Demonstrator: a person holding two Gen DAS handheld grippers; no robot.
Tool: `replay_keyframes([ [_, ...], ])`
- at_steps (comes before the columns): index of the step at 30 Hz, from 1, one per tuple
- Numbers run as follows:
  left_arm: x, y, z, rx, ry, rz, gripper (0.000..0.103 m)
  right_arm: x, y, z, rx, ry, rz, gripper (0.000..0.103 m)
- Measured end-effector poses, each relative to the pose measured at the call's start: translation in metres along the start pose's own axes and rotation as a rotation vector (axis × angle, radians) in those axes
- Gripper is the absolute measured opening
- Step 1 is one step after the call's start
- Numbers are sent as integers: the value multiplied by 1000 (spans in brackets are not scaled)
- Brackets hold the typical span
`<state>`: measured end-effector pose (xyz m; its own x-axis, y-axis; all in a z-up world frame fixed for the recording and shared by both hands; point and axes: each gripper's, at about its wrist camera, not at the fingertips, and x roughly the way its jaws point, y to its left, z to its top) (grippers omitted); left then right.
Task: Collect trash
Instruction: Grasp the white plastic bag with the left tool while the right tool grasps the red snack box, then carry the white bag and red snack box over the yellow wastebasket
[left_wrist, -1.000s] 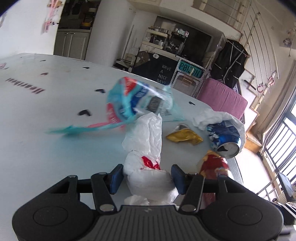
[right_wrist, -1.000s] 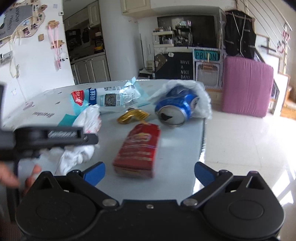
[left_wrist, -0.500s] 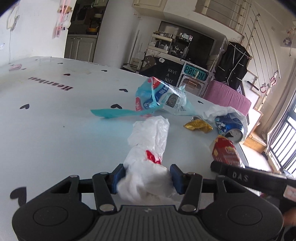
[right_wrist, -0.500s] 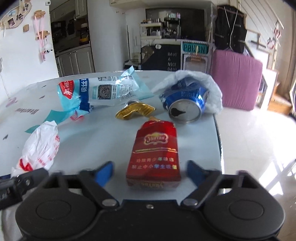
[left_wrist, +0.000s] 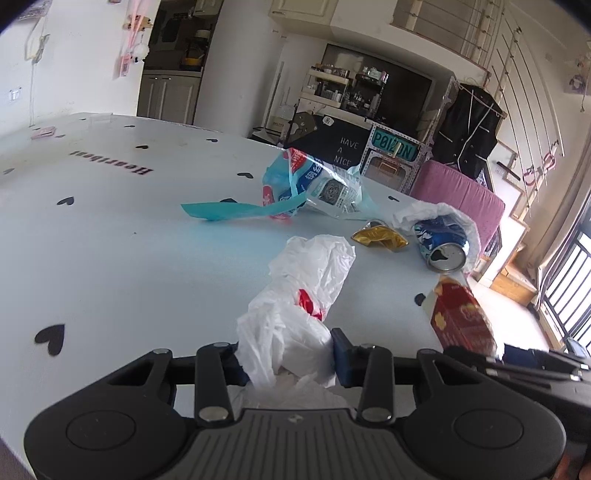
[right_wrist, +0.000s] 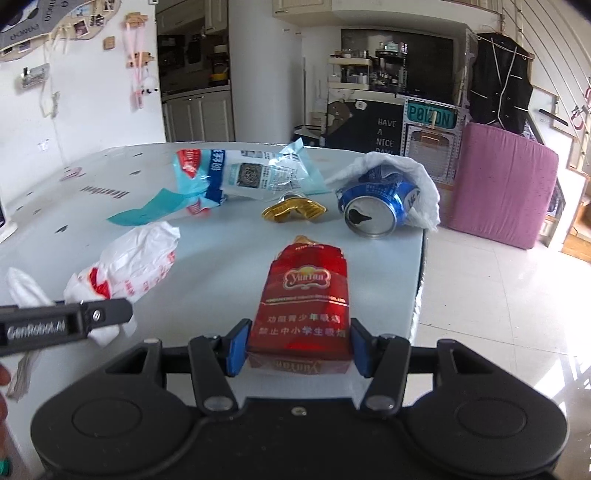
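White table (left_wrist: 110, 258) with black heart prints, kitchen shelves and pink cushion (right_wrist: 502, 184) behind. Nearest, left gripper (left_wrist: 286, 360) angled down over the near edge, jaws closing, blue pads pressed into a crumpled white plastic bag (left_wrist: 295, 306) bunched between them. Right gripper (right_wrist: 298, 347) likewise tilted down near the right edge, jaws closing, pads against both sides of a red cigarette pack (right_wrist: 304, 306) lying flat. Beyond, mid-surface, gold wrapper (right_wrist: 293, 210); beside it by the right edge, crushed blue can (right_wrist: 376, 206) against a white tissue (right_wrist: 421, 184). Farthest, toward the far edge, teal-and-blue plastic wrapper (right_wrist: 236, 177).
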<state>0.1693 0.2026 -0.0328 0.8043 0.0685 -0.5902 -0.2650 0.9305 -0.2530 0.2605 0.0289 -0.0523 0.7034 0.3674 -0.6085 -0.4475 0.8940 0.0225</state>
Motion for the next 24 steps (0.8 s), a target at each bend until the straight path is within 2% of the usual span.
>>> replay_keyframes([
  [7,-28,-13,0,-27,-37,-13,42,-37,-11,-5,3,-32,34,56],
  [15,-52,-47,-3,6,-70,-39,42,-81,-38,-7,41,-83,30,56],
  [24,-60,-98,-15,124,-78,-46,42,-115,-81,-19,110,-115,-10,56],
])
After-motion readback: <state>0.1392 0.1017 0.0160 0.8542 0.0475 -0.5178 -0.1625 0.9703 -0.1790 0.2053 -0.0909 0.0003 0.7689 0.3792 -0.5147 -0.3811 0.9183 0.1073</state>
